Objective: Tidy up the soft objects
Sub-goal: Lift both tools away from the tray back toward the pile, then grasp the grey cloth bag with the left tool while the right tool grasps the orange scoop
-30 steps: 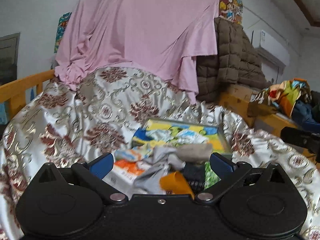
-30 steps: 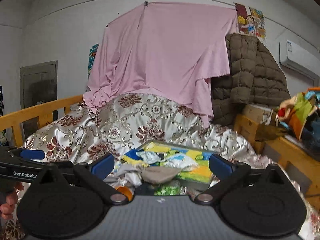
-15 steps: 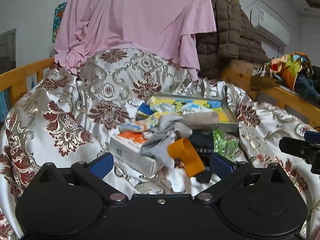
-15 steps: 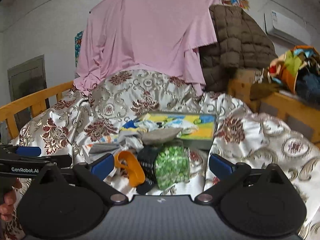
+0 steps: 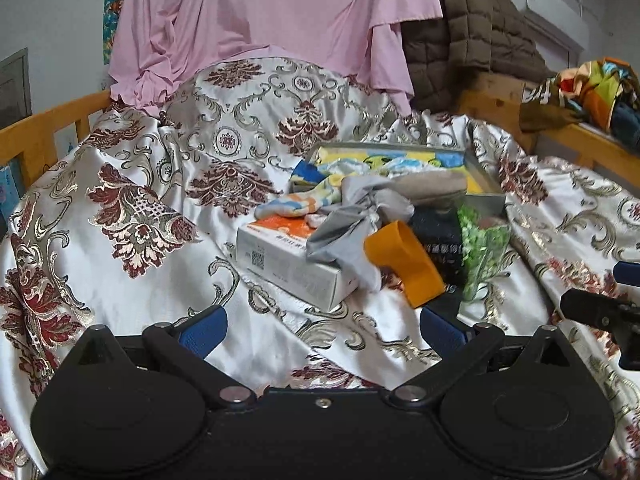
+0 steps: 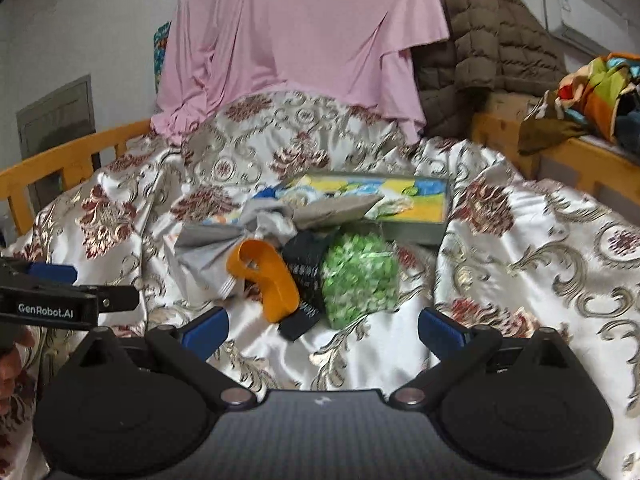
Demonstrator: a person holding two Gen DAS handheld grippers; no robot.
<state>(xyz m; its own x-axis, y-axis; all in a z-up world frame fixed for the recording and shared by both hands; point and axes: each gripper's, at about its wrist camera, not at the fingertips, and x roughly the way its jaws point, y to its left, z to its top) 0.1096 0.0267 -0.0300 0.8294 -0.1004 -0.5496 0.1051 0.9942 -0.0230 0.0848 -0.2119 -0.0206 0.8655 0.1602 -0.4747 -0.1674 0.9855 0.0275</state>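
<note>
Left gripper (image 5: 320, 330): jaws spread wide, nothing between them, held low over the patterned bedspread (image 5: 120, 208). Right gripper (image 6: 322, 328): likewise wide apart and empty.

The soft objects lie heaped mid-bed, ahead of both grippers. Grey cloth (image 5: 352, 220) is draped over a white carton (image 5: 288, 264); its long axis runs from the tray (image 5: 480, 176) down toward the left gripper. Orange sock (image 5: 404, 262) lies beside it, open cuff pointing away and left, closed end toward the grippers. Black sock (image 6: 306, 276) runs parallel, touching the green patterned bundle (image 6: 358, 276). A tan piece (image 5: 432, 186) lies crosswise over the tray's near edge.
</note>
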